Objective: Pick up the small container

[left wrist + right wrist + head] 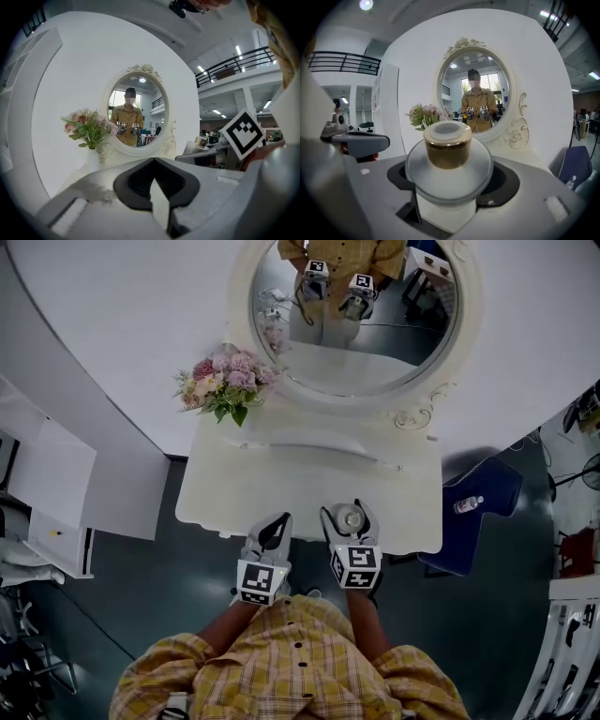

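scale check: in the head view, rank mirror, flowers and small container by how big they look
1. mirror
2. flowers
3. small container, smallest though nearest the camera

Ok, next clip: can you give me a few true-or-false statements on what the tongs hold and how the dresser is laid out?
1. The right tongs grip the small frosted container with a gold lid. True.
2. The left tongs hold a bottle. False: they are shut with nothing between them.
3. The pink flower bouquet stands to the right of the oval white-framed mirror. False: in the head view it stands at the mirror's left.
4. The mirror reflects the person in the yellow checked shirt holding both tongs. True.
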Available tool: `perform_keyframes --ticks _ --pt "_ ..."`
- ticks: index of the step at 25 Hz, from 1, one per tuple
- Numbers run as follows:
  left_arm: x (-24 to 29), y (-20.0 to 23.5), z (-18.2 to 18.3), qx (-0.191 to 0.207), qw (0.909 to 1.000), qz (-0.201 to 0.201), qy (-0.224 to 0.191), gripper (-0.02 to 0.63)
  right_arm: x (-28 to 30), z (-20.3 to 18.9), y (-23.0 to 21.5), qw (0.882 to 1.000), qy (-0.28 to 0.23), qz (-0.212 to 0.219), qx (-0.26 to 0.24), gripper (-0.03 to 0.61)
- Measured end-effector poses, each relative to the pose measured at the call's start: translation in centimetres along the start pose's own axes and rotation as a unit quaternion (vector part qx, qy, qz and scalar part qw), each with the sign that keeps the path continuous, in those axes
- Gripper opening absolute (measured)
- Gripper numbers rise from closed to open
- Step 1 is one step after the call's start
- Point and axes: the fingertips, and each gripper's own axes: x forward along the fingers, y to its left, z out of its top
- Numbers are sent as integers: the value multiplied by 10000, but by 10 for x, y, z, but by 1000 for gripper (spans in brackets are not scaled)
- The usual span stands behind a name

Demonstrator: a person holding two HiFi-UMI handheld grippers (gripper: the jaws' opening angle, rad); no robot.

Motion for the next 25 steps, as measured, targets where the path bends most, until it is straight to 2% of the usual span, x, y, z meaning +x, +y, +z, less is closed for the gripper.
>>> perform_keyframes --ticks 14,25 --pt "-4 5 21 191 9993 -183 -282 0 -20 33 2 9993 -352 -139 -31 341" --pt "1 12 31 197 9988 -186 -405 0 -23 38 -2 9988 -414 -239 -33 341"
